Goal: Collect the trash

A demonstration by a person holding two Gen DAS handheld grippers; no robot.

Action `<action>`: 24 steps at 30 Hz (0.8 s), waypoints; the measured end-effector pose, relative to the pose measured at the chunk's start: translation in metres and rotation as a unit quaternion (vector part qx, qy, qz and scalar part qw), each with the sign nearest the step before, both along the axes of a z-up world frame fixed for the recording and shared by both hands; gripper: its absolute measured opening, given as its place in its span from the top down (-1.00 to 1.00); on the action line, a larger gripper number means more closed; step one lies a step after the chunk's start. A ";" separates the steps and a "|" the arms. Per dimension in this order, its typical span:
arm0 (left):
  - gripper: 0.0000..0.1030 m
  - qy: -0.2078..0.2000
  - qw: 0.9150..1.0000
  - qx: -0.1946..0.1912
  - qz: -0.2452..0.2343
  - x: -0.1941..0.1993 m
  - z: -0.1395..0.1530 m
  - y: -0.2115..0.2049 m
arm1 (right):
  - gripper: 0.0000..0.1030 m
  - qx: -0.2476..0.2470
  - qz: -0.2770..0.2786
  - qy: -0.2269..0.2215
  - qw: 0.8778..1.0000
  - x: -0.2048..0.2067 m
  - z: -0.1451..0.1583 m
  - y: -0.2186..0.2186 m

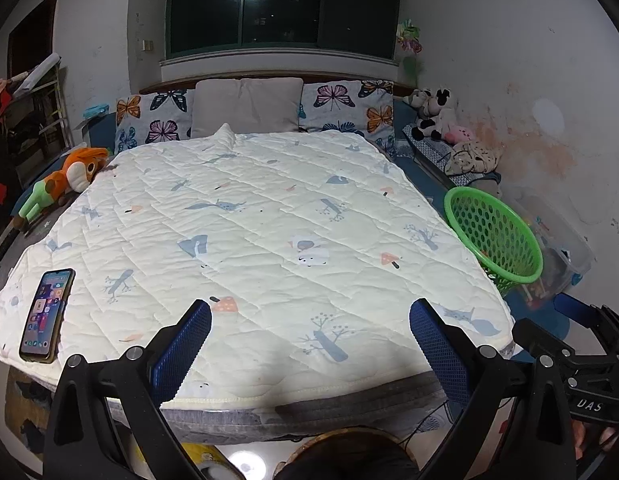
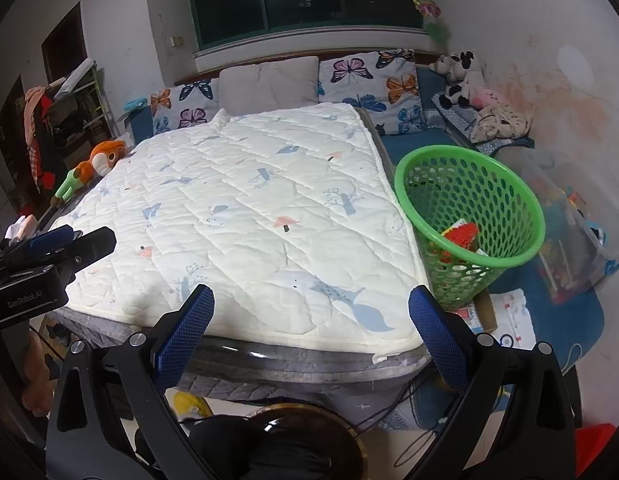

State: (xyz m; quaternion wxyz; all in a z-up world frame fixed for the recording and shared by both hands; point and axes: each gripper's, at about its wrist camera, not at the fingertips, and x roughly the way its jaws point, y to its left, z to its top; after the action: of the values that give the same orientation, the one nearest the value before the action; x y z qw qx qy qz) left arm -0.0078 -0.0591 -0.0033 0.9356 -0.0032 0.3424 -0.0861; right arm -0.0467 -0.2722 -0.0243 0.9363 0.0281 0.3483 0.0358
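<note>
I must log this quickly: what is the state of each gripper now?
Left gripper: open, fingers wide apart, holding nothing, over the bed.
Right gripper: open, fingers wide apart, holding nothing.

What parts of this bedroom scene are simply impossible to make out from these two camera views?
- Green perforated plastic basket: the right view shows red and yellow items inside, too jumbled to identify; in the left view its wall hides the contents.
- Lit smartphone screen: icons too small to read in the left view; absent from the right view.
- Clear plastic storage bin: contents blurred near the edge of the right view.
- Floor beneath the bed: hidden by the mattress and both open tools.
</note>
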 end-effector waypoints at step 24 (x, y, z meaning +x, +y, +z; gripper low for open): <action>-0.87 -0.002 1.000 0.003 0.005 -0.004 -0.002 0.002 | -0.90 0.006 0.011 0.006 1.000 0.003 -0.004 0.006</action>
State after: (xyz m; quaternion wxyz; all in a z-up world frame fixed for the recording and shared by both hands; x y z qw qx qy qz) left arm -0.0120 -0.0569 -0.0052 0.9367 -0.0017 0.3408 -0.0806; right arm -0.0441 -0.2660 -0.0284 0.9337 0.0300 0.3536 0.0481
